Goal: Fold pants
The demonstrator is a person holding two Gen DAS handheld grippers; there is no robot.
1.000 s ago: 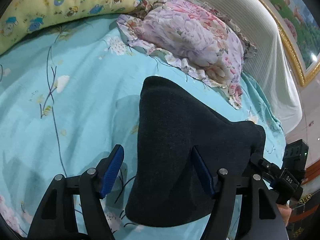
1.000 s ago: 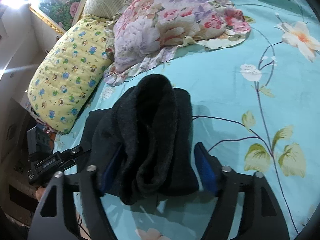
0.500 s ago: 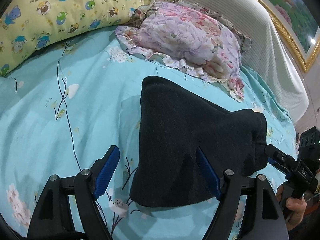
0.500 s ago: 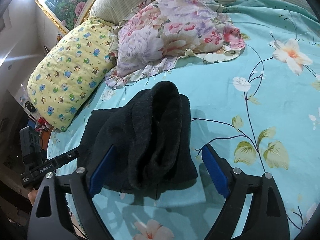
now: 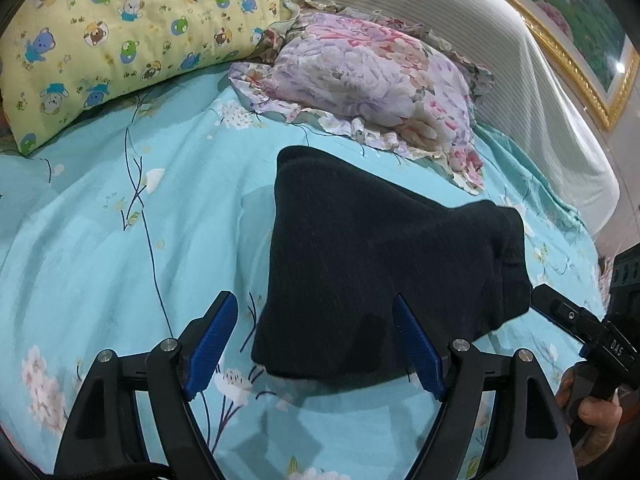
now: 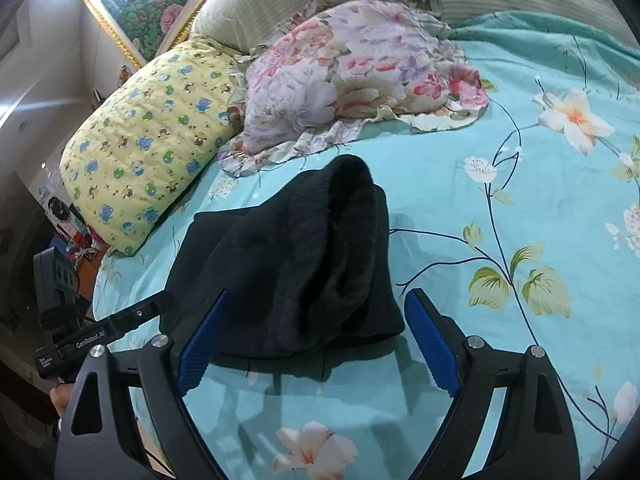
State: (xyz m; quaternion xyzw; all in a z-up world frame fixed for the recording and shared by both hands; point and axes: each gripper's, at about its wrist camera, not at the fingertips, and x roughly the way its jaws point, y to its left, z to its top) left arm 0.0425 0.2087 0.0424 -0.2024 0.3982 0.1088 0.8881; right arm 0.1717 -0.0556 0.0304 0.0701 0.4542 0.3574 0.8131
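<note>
Since a second ago both grippers have drawn back from the pants (image 5: 384, 272), so that more of the turquoise floral bedsheet (image 5: 120, 264) shows between the blue pads and the dark bundle. A second ago the right gripper straddled the cloth with its pads on either side; now its pads sit just short of the bundle's near edge.

The left gripper (image 5: 316, 344) stands wide open with nothing between its fingers; its right pad overlaps the near side of the pants in the left wrist view, though whether it touches the cloth cannot be told. The right gripper (image 6: 316, 344) is likewise spread wide and empty.

The pants (image 6: 288, 276), black and fleecy, lie folded into a compact bundle on the bed, near the middle of the sheet. In the right wrist view the stacked layers show at one end as a thick rounded roll. Beyond the bundle rests a frilled floral pillow (image 5: 372, 84), and beside that a yellow pillow (image 5: 120, 28) printed with small bears. A pale striped headboard (image 5: 500, 64) rises behind them, with a gold-framed picture (image 5: 580, 32) above it.
</note>
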